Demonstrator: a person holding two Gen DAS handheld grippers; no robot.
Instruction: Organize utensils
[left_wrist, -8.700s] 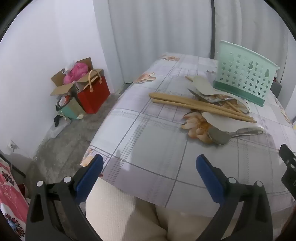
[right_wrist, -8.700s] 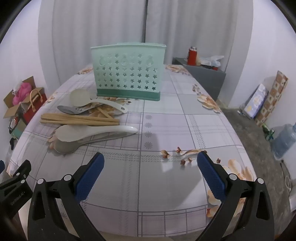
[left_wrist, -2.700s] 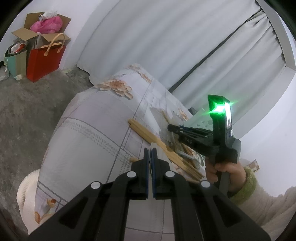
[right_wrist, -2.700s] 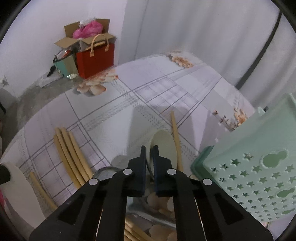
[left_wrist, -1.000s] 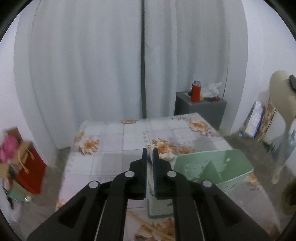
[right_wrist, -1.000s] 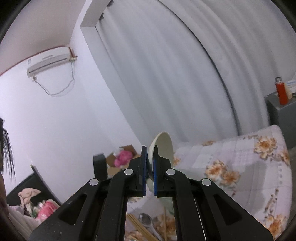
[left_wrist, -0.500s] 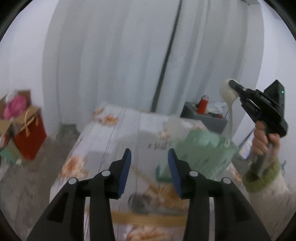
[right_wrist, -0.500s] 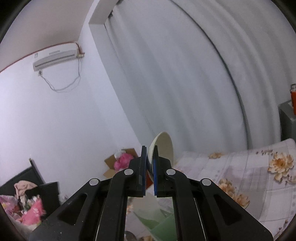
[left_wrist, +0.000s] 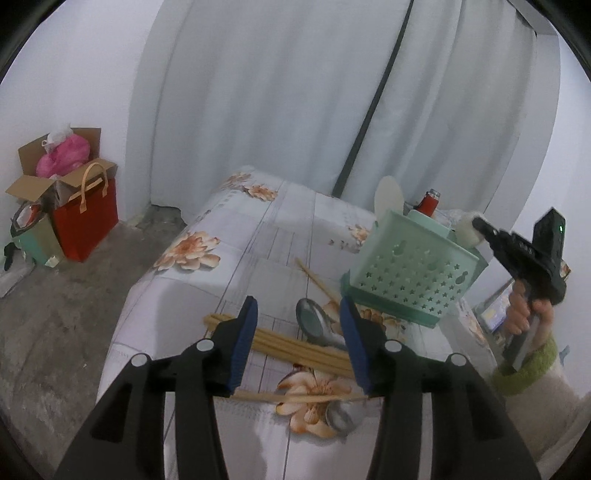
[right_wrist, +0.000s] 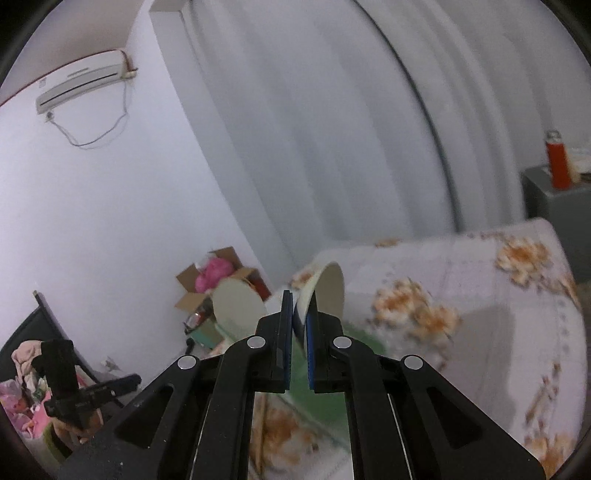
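Utensils lie loose on the desk (left_wrist: 236, 236), which carries a grey checked cloth with orange flowers. Only the left wrist view shows the full layout. The mint-green basket (left_wrist: 413, 273) with star cut-outs stands on the far right part of the desk. One cream rice paddle (left_wrist: 388, 195) stands upright in the basket, head above the rim. In front of the basket lie the bundle of wooden chopsticks (left_wrist: 295, 341), a metal spoon (left_wrist: 314, 319) just beyond them, a single chopstick (left_wrist: 317, 282) angled toward the basket, and a second metal spoon (left_wrist: 338, 415) near the front edge.

The left claw (left_wrist: 299, 343) hangs over the chopstick bundle. Its jaws have just been opening and stand apart, with nothing pressed between the blue pads.

The same view shows the right claw (left_wrist: 476, 223) from outside, held by a hand (left_wrist: 526, 310) with a green cuff, at the right of the basket and level with its rim. A white spoon (left_wrist: 467, 230) sits at its tip.

The right wrist view shows what the left cannot: the right claw (right_wrist: 299, 343) is clamped on the white spoon (right_wrist: 325, 295), bowl pointing up past the pads. Below it the basket appears only as a green blur. The cream rice paddle (right_wrist: 240, 310) shows just left of the pads. This view also shows the left claw's body (right_wrist: 81, 391) at lower left, and a wall air conditioner (right_wrist: 81, 88).

A red gift bag (left_wrist: 85, 218) and a cardboard box (left_wrist: 55, 166) stand on the floor at left. A red flask (left_wrist: 428, 203) stands beyond the basket.
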